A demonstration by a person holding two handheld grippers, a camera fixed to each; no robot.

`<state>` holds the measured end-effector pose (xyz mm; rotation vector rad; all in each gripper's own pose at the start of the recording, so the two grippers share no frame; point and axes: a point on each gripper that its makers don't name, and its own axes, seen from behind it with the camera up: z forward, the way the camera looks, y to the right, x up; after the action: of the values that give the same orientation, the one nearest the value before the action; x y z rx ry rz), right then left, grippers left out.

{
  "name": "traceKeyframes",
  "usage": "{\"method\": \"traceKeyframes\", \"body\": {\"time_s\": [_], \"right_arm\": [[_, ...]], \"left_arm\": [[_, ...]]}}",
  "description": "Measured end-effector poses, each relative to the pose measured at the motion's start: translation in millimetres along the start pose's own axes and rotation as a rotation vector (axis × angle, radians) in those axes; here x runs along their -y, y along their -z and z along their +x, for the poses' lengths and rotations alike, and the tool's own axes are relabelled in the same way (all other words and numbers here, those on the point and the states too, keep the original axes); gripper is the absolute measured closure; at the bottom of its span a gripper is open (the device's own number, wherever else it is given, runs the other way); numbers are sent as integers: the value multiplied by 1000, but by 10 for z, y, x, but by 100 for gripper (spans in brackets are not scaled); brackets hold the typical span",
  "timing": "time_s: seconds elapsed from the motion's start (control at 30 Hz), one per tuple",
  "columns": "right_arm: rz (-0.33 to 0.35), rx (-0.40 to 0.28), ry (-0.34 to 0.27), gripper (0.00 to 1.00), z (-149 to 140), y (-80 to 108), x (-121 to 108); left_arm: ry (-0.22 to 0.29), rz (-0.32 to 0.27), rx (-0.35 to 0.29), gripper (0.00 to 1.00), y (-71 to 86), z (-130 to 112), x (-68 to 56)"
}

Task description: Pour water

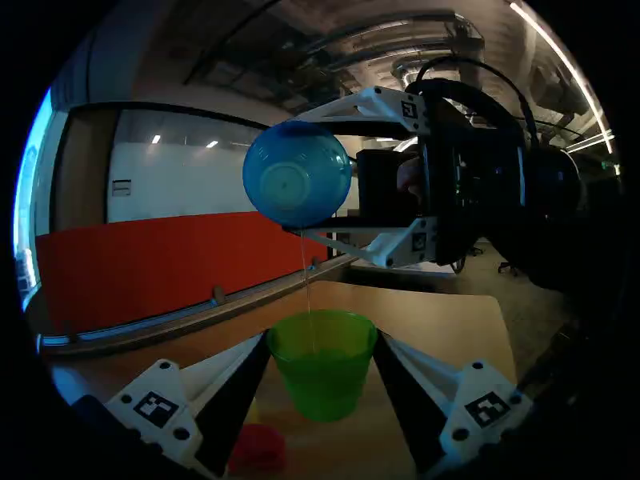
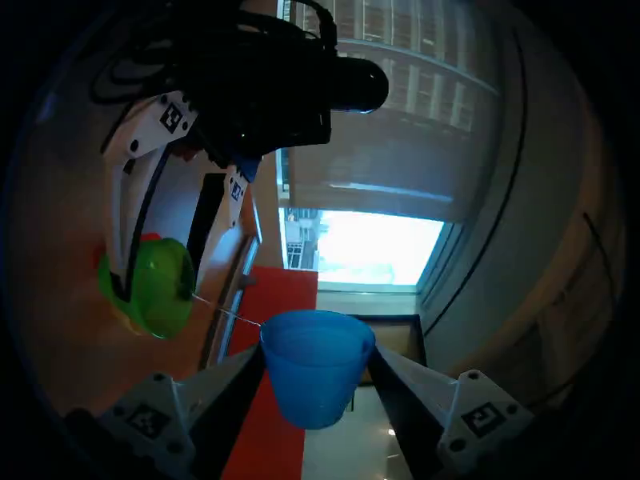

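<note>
water [image 1: 307, 276] runs in a thin thread from the lip of the blue cup [image 1: 297, 173] down into the green cup [image 1: 322, 364], so the pour is under way, not finished. the right gripper [image 2: 317, 364] is closed on the blue cup, a finger on each side, tipping it sideways above. the left gripper [image 1: 322, 360] clamps the green cup likewise, upright over the table [image 1: 436, 312]. how full the green cup is cannot be made out. judging by the thin stream, little is left to pour before righting the blue cup.
</note>
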<state>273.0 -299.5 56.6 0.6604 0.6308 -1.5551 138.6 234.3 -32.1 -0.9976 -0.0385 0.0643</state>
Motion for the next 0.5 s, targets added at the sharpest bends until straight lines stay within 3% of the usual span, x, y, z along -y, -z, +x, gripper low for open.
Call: {"method": "traceKeyframes", "body": {"time_s": [0.27,0.5], "right_arm": [[0,-5,-3,10,39,4,2],[-2,-9,-42,10,46,19,-12]], "left_arm": [[-1,3,0,11,12,5,7],[-1,4,0,11,24,9,11]]}}
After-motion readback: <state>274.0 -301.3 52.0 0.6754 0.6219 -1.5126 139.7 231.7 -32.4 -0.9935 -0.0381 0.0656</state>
